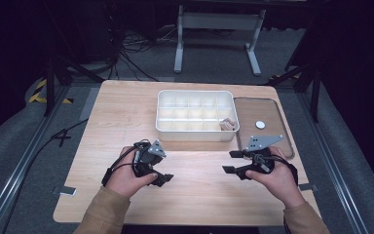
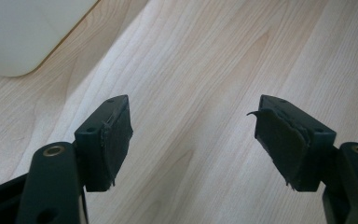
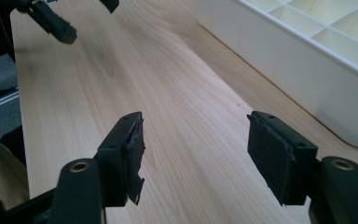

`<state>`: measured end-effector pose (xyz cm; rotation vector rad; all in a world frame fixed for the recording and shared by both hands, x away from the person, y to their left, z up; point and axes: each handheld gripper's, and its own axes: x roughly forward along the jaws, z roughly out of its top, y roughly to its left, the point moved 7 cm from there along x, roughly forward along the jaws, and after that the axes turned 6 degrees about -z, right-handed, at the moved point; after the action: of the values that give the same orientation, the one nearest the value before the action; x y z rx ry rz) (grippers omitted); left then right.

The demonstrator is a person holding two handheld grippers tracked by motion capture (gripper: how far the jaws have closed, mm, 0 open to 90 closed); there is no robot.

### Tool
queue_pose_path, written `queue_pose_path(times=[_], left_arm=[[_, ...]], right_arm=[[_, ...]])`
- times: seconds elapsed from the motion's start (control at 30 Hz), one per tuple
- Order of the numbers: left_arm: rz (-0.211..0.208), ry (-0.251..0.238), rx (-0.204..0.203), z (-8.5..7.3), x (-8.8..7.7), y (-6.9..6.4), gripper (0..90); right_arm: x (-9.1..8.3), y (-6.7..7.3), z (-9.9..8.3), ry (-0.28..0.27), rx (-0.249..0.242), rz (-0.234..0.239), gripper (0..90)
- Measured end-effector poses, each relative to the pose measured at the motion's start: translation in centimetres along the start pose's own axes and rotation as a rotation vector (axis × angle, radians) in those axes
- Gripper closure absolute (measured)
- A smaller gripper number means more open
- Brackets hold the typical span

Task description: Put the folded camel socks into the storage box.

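Left gripper (image 1: 164,171): held in the person's left hand (image 1: 126,173) above the near part of the table (image 1: 126,107); the jaws are set wide apart and nothing is gripped, as seen in the left gripper view (image 2: 193,140).
Right gripper (image 1: 230,162): held in the person's right hand (image 1: 277,178) near the table's right side; the jaws are spread wide with bare wood between them (image 3: 196,154), and nothing is held.
Compartment box (image 1: 196,115): a white divided box placed beyond both grippers, at the middle of the table; it is touched by neither gripper.
Box relative to right gripper: its white wall (image 3: 307,70) is seen ahead and to the right of the jaws in the right gripper view, near but apart.
Box relative to left gripper: a rounded corner (image 2: 23,37) is seen at upper left in the left gripper view, well clear of the jaws.
Box contents: a small pale item (image 1: 228,124) lies in the near right compartment; its kind cannot be told.
Lid (image 1: 263,124): a clear flat lid lies just right of the box, with a small white disc (image 1: 260,124) on it.
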<state>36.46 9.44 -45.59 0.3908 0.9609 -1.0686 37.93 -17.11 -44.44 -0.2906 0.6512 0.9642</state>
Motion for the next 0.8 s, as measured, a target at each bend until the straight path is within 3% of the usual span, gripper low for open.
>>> queue_pose_path(times=[0.2, 0.33, 0.5, 0.8], left_arm=[[0.001, 0.003, -0.001, -0.2, 0.1, 0.2, 27.7], [0.003, -0.001, -0.011, -0.4, 0.2, 0.5, 27.7], [0.035, -0.005, 0.018, -0.4, 0.3, 0.9, 27.8], [0.025, 0.018, 0.015, -0.8, 0.8, 1.1, 27.3]], right_arm=[[1.3, 0.4, -1.5, -0.025, -0.024, 0.019, 36.1], [2.4, 0.6, -2.7, -0.01, -0.048, 0.018, 34.3], [4.2, 1.3, -4.2, -0.033, -0.023, 0.043, 34.3], [6.0, 2.4, -5.6, 0.001, -0.08, 0.027, 33.9]])
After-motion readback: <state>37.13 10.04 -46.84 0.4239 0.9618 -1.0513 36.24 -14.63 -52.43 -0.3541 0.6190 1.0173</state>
